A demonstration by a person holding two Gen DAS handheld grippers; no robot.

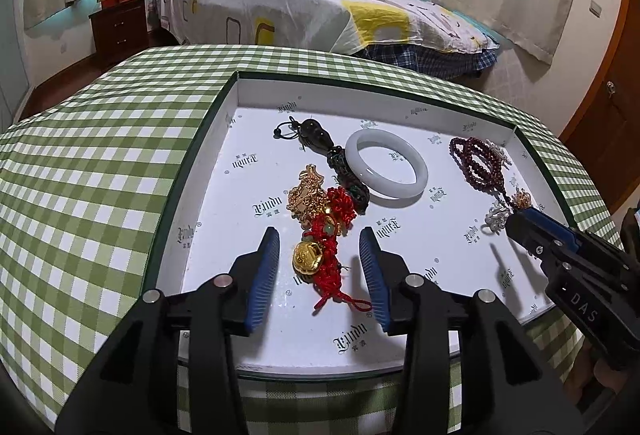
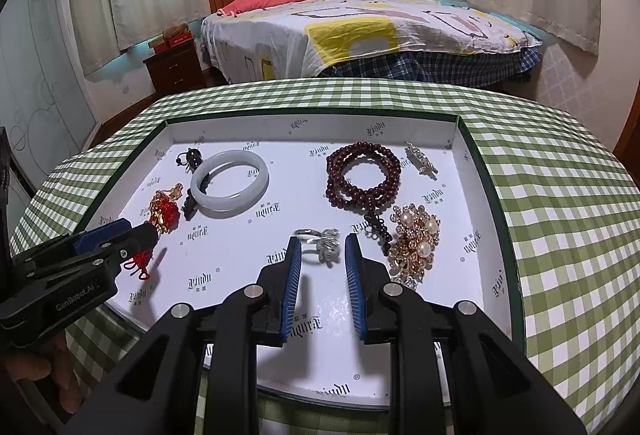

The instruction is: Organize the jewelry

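Observation:
A white-lined tray (image 1: pixel 208 203) (image 2: pixel 476 171) holds the jewelry. My left gripper (image 1: pixel 320 239) is open, its fingers on either side of a red knotted charm with a gold piece (image 1: pixel 316 259), low over the tray. Beyond lie a gold ornament (image 1: pixel 306 191), a dark carved pendant (image 1: pixel 340 167) and a white jade bangle (image 1: pixel 386 163) (image 2: pixel 230 181). My right gripper (image 2: pixel 322 241) is open, fingers flanking a silver ring (image 2: pixel 320 241) (image 1: pixel 494 217). A dark red bead bracelet (image 2: pixel 362 175) and a pearl brooch (image 2: pixel 414 239) lie to its right.
The tray rests on a green checked tablecloth (image 1: pixel 80 175) (image 2: pixel 560 215). A small crystal clip (image 2: pixel 420 159) lies at the tray's far right corner. A bed (image 1: pixel 300 7) and a dark nightstand (image 1: pixel 118 27) stand behind the table.

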